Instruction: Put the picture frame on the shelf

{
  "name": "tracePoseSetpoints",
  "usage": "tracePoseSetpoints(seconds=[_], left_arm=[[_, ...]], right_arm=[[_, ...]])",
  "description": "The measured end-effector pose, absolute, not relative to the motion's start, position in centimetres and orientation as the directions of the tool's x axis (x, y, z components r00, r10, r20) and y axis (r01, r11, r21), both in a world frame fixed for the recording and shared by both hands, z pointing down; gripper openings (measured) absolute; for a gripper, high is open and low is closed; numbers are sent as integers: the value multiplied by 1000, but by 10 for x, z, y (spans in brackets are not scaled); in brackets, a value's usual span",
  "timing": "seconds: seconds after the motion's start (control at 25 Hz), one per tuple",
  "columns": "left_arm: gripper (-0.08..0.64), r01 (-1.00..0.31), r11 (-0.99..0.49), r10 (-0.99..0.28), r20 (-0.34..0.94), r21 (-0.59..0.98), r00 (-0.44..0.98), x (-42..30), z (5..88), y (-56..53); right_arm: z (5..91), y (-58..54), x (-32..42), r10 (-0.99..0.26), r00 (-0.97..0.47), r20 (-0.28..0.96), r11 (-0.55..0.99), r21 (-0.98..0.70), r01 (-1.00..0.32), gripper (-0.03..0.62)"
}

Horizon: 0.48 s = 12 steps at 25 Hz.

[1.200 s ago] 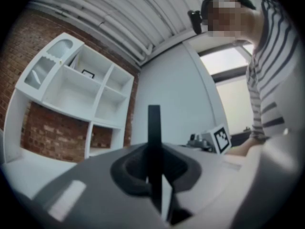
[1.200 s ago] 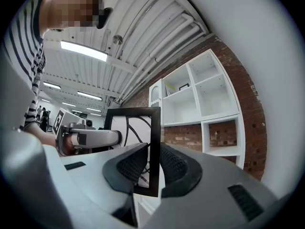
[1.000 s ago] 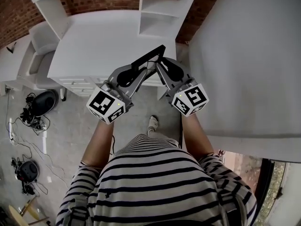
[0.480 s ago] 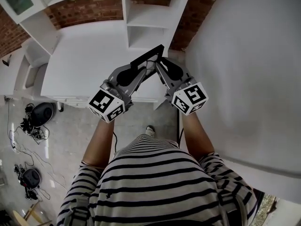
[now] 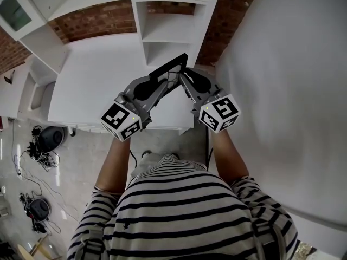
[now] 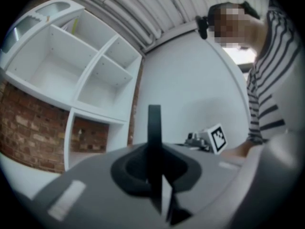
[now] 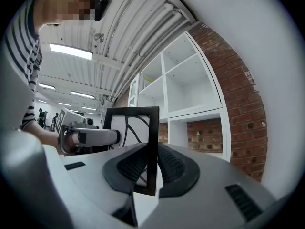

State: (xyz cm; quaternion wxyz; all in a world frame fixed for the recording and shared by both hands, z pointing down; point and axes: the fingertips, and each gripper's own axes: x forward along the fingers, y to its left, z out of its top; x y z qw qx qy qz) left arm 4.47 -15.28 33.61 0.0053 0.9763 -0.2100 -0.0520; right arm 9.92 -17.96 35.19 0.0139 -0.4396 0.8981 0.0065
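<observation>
A black picture frame [image 5: 171, 66] with a white print of dark curved lines is held in the air between both grippers, above the white desk [image 5: 97, 80]. My left gripper [image 5: 165, 80] is shut on its left edge, seen edge-on as a black frame [image 6: 154, 142] between the pads. My right gripper [image 5: 183, 76] is shut on the right edge, where the frame [image 7: 138, 137] stands upright between the ribbed pads. The white shelf unit [image 5: 171, 26] stands just beyond the frame; its open compartments [image 7: 190, 89] show in the right gripper view.
A brick wall [image 5: 103, 18] runs behind the desk. A large white panel [image 5: 282, 91] fills the right side. A chair [image 5: 35, 88] stands left of the desk, with cables and dark devices [image 5: 40, 140] on the floor. The person's striped shirt [image 5: 184, 210] fills the bottom.
The shelf unit and desk have come lower and nearer in the head view as the person steps forward. Both grippers keep the same hold on the frame.
</observation>
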Motion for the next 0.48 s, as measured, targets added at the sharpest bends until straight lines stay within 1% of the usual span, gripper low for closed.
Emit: tracePoseSetpoints(seconds=[0.24,0.48], left_arm=[[35,-351,-935,-354,-116,48,928,35,335,-195],[35,-259,-965,-262,-111,44,959,31,334,-246]], right_arm=[[350,-219,91,-818,-575,-35,575,4,-818,61],[349,-265,89,-871,-491,-13,491,6,-871,61]])
